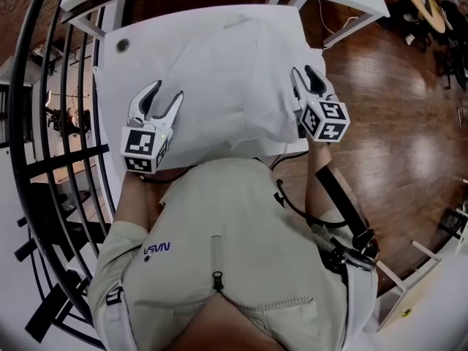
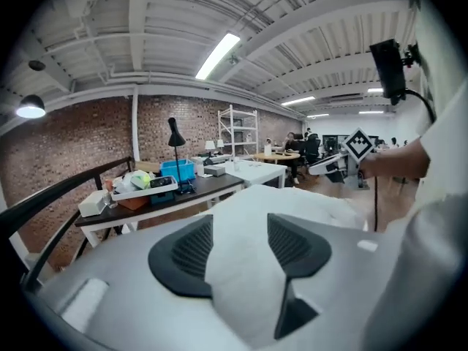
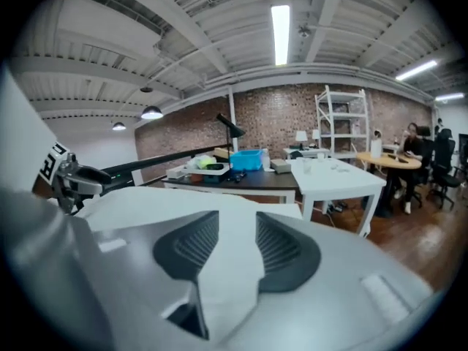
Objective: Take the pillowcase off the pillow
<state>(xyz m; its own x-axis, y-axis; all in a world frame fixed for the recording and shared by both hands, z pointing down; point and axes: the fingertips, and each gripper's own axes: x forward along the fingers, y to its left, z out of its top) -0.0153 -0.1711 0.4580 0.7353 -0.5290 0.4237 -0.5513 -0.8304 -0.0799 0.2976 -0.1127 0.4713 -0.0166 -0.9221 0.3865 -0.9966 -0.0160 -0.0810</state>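
The pillow is lying flat across the white table, just ahead of the person's torso. It is being judged as still inside its pillowcase: no loose cover is being shown apart from it, though case and filling, both white, cannot be told apart with certainty. The left gripper is being held over the pillow's near left part with its jaws spread. In the left gripper view white fabric is being seen in the gap, but it is not being pressed by either pad. The right gripper is being held at the pillow's right edge, jaws likewise apart and pinching nothing. The stripping is therefore being reckoned as hardly begun: an open end is yet to be found, gripped and drawn back, and the pillow pulled free
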